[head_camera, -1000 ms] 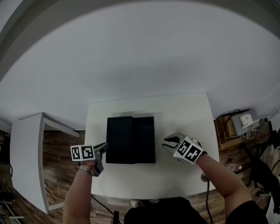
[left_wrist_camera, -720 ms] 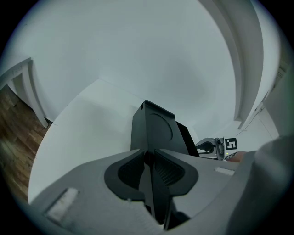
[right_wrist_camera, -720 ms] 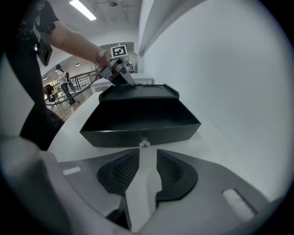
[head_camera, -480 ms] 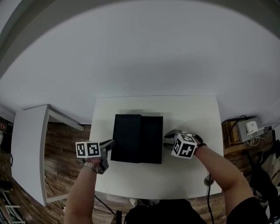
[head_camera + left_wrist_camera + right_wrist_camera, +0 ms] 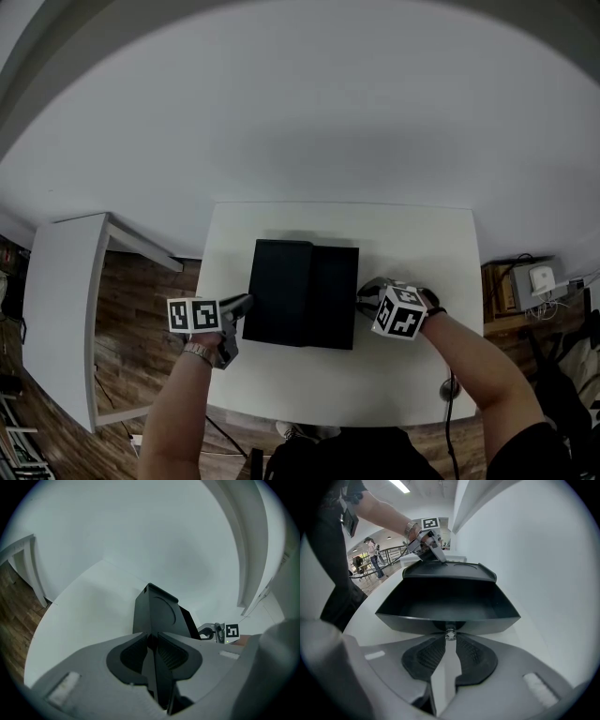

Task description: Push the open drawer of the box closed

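Black box (image 5: 281,292) sits mid-way on the white table (image 5: 412,234), long axis running away from the person, open drawer (image 5: 335,298) pointing right. Left gripper (image 5: 246,302), clenched and empty, seemingly braces its left side. Right gripper (image 5: 364,295), jaws closing beside the knob (image 5: 450,633) without pinching it, seems poised to push leftward.

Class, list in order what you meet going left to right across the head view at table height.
Side table, left tongs, black box, its open drawer, right tongs (jaws closing, the drawer's knob at their tips).
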`<state>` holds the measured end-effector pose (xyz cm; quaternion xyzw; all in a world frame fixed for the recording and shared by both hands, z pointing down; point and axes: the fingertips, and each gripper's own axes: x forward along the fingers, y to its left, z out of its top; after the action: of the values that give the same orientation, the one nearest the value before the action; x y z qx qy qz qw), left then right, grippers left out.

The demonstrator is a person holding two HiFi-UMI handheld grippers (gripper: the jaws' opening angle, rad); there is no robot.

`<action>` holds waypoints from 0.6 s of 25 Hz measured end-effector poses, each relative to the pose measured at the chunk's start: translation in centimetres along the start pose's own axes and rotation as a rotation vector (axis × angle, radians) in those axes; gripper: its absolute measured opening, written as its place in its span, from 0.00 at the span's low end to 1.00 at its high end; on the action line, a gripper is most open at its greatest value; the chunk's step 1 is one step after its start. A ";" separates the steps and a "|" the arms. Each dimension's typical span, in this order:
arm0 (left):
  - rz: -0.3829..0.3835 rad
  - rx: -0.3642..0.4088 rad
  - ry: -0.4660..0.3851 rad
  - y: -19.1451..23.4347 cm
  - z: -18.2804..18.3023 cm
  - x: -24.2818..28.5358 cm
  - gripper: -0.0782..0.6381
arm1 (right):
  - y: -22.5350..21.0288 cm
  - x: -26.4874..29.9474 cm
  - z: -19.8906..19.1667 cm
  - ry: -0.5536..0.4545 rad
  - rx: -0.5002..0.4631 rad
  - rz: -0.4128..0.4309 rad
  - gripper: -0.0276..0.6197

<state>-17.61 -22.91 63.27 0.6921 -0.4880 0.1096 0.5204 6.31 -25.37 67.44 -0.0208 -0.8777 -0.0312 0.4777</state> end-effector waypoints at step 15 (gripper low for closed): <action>-0.020 -0.019 -0.027 -0.1 -0.1 0.1 0.21 | 0.2 1.9 4.0 -0.038 -0.012 0.027 0.15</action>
<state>-17.49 -22.92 63.33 0.6933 -0.4890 0.0902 0.5216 1.93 -24.90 66.92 -0.0360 -0.8861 -0.0296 0.4612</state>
